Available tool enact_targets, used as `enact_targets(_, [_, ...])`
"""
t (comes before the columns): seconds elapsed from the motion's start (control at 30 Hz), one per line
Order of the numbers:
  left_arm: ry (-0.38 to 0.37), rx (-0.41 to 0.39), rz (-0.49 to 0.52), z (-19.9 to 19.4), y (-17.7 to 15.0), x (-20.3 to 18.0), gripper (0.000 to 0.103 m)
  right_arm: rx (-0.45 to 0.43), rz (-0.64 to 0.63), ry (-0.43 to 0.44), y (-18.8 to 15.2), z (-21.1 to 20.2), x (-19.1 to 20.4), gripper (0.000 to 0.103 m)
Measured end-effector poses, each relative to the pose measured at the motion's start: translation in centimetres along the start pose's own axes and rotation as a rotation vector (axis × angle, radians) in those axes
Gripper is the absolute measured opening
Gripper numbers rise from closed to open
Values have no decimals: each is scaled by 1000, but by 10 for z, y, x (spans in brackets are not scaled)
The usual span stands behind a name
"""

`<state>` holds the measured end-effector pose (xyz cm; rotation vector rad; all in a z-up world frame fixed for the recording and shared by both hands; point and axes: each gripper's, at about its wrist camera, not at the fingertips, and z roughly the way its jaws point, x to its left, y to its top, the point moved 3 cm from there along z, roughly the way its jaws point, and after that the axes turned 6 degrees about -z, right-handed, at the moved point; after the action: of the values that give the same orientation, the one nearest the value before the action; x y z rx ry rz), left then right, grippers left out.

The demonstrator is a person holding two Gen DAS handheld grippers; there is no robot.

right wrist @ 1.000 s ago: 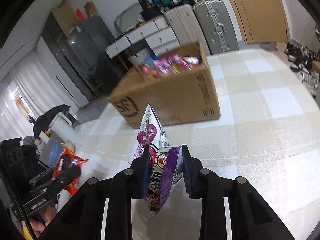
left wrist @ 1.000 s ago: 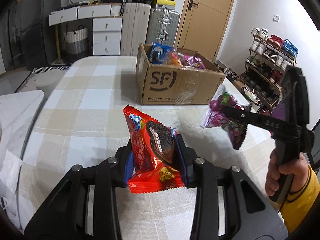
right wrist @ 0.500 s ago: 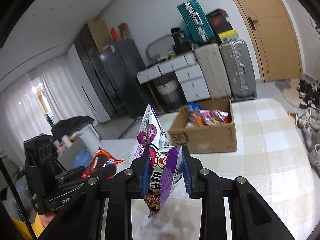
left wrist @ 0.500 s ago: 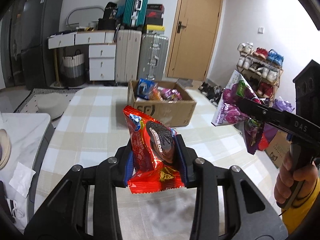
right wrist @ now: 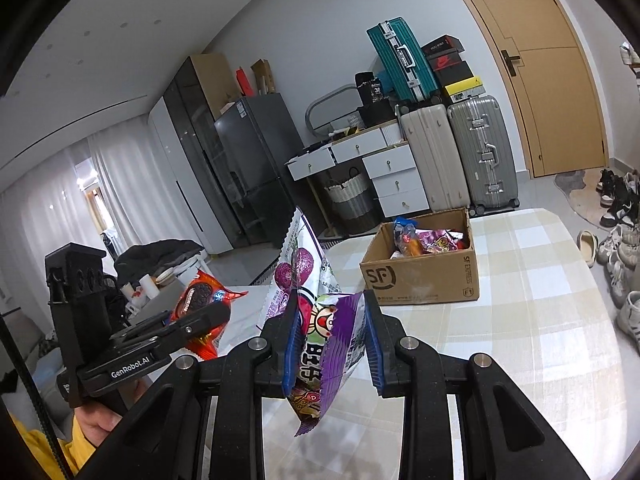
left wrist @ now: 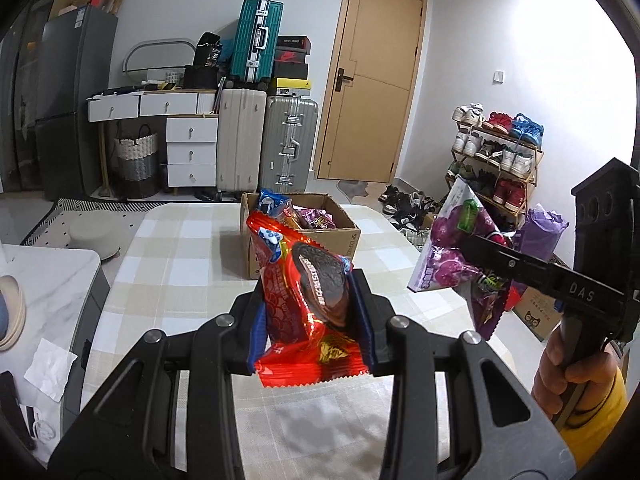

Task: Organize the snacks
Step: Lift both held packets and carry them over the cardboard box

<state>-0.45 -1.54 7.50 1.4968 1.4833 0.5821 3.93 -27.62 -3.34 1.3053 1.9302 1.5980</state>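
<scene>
Two packets are up over the checked table (left wrist: 168, 264), well short of the cardboard box (right wrist: 420, 280), so I'd carry each over its open top before letting go: left gripper (left wrist: 310, 312) jaws pinching the red cookie packet (left wrist: 304, 300), right gripper (right wrist: 330, 340) jaws clamped on the purple snack bag (right wrist: 316, 320).

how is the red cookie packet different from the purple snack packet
The red cookie packet shows a chocolate sandwich cookie; the purple snack packet shows grapes and a cartoon face. The red sits in the left tongs, the purple in the right tongs. Both are held above the table.
</scene>
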Motion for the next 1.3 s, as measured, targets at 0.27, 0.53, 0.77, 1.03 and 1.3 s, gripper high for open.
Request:
enact_targets(0.27, [-12,29,4,6,12,-2,33,8,-21,12,11,19,-9,28])
enact_targets(0.53, [-11,47,-19,41,43,15,33,3,-58,-8,53,43,-26,28])
enact_targets(0.77, [14,47,1,84,86,16,33,-4,-93,-42,110,73,-45,28])
enact_targets(1.03, [26,113,-13,167,123,22,33,30,-121,-65,159,129,-71,28])
enact_targets(1.3, [0,227,-62,265,131,38,33,88,-69,-83,176,193,-114,28])
